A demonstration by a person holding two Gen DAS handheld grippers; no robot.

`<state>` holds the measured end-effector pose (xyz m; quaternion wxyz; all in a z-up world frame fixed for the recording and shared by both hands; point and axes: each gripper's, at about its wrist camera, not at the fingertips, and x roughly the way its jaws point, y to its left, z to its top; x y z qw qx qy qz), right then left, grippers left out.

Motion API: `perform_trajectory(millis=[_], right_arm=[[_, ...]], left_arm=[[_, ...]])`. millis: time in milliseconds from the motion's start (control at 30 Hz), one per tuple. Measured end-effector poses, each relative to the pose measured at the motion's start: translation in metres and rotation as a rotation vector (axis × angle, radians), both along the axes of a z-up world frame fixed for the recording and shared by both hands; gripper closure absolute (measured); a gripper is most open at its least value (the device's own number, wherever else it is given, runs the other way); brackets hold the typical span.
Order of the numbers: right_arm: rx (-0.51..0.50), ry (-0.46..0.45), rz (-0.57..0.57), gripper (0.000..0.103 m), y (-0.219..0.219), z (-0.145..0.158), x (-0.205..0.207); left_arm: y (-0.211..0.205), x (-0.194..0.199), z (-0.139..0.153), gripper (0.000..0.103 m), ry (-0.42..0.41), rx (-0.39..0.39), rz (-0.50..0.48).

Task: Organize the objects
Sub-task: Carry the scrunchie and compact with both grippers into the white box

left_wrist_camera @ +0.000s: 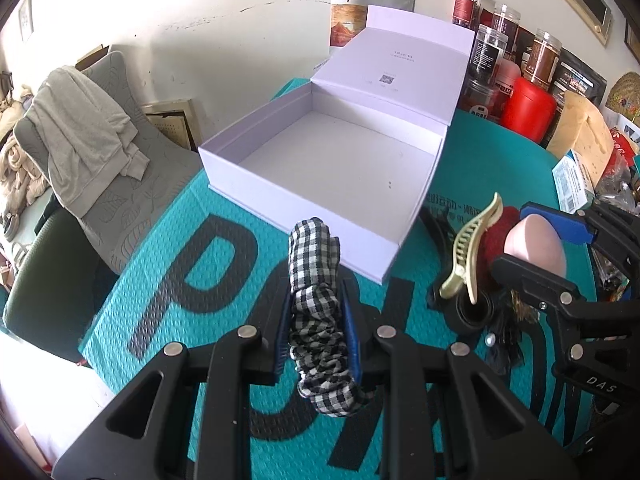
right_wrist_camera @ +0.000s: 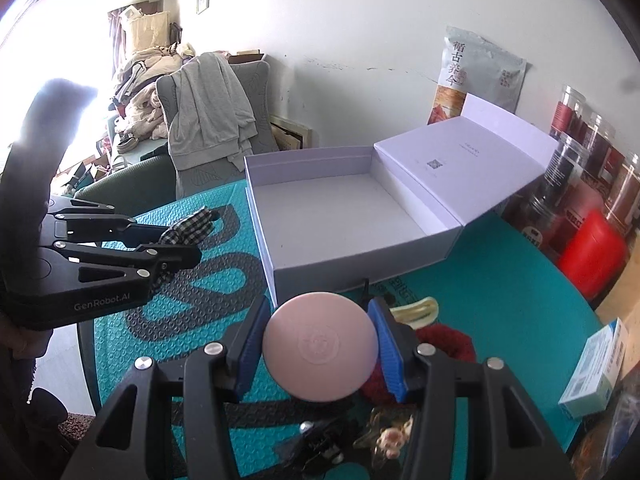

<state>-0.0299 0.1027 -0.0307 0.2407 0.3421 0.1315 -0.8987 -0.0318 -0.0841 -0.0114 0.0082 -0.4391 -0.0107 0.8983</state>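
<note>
Because the white box [left_wrist_camera: 320, 160] is standing open, the left gripper [left_wrist_camera: 318, 340] is pinching a checked scrunchie [left_wrist_camera: 316, 280] and the right gripper [right_wrist_camera: 320, 344] is clamping a pink compact [right_wrist_camera: 320, 344], both apparently bound for it.

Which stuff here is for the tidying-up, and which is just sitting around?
For the tidying: checked scrunchie, pink round case, cream hair claw, red scrunchie, open white box.
Just lying about: jars, red canister, grey garment.

Looking like a lived-in home: clothes [left_wrist_camera: 86, 140] draping over a chair [left_wrist_camera: 132, 184] at nine o'clock, food jars [left_wrist_camera: 516, 52] crowding the bench [left_wrist_camera: 492, 160] at two o'clock.
</note>
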Motion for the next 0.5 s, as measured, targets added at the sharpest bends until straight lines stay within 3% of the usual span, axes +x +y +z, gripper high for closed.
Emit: perform_trajectory(millis=[500], right_arm=[[-0.006,0.014,0.026,0.052,-0.012,0.013,-0.056]], left_arm=[[-0.007,-0.065,0.009,0.081,0.012,-0.012,-0.047]])
